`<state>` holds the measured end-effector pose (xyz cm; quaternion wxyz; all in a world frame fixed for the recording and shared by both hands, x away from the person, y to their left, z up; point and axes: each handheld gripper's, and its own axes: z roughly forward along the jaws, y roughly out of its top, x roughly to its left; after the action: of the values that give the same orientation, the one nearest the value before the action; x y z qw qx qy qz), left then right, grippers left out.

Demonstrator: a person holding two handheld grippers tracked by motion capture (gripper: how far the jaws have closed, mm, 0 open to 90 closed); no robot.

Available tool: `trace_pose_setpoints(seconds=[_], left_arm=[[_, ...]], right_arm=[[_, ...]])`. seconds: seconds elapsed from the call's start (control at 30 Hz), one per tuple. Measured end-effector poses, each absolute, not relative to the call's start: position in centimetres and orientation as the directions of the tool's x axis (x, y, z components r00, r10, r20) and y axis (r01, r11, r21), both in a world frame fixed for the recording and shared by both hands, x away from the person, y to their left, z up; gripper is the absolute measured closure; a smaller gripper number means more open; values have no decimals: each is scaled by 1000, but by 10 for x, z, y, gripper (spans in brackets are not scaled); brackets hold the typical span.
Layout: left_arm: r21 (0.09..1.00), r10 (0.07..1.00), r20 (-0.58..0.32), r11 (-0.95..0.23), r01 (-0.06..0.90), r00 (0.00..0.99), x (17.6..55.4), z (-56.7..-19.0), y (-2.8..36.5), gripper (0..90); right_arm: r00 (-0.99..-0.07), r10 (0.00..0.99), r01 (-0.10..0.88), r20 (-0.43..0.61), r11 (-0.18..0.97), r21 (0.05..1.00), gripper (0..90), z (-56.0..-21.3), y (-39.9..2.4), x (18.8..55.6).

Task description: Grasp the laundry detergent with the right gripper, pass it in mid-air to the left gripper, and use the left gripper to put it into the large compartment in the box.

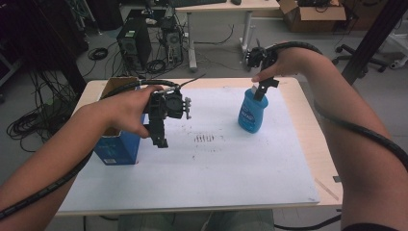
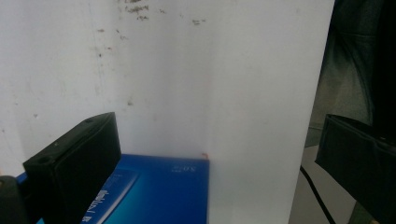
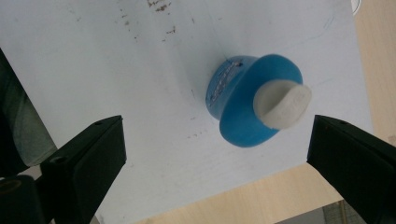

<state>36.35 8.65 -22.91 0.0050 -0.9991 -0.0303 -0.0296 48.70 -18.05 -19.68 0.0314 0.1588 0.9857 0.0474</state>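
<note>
White sheet (image 1: 216,163) is bare across its middle and near edge — free passage there. Two obstacles: the blue box (image 1: 118,147) at the left edge, just beside the left gripper (image 1: 161,139), and the blue bottle (image 1: 252,113) standing upright far right. Right gripper (image 3: 215,140) sits above the bottle's white cap (image 3: 281,103), jaws spread wide — room on both sides.

Smooth, glossy plastic on the blue bottle (image 3: 243,112) between the right jaws. Below the left jaws, a printed cardboard box (image 2: 159,191), slight sheen.
</note>
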Motion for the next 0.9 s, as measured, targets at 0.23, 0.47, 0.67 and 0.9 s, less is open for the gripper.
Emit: trace_pose_setpoints(seconds=[0.23, 0.47, 0.67, 0.9], left_arm=[[-10, 57, 57, -998, 58, 997, 362, -230, 84, 2], [-15, 44, 68, -999, 45, 997, 362, -230, 83, 2], [-13, 40, 78, -999, 41, 996, 359, -227, 80, 2], [-15, 35, 86, -999, 36, 996, 358, -225, 80, 2]], right_arm=[[-937, 345, 338, -48, 934, 111, 44, -198, -200, 478], [-924, 381, 372, -39, 917, 147, 40, -204, -221, 467], [-907, 419, 404, -32, 890, 212, 38, -213, -240, 461], [-897, 442, 409, -18, 844, 347, 34, -215, -260, 452]])
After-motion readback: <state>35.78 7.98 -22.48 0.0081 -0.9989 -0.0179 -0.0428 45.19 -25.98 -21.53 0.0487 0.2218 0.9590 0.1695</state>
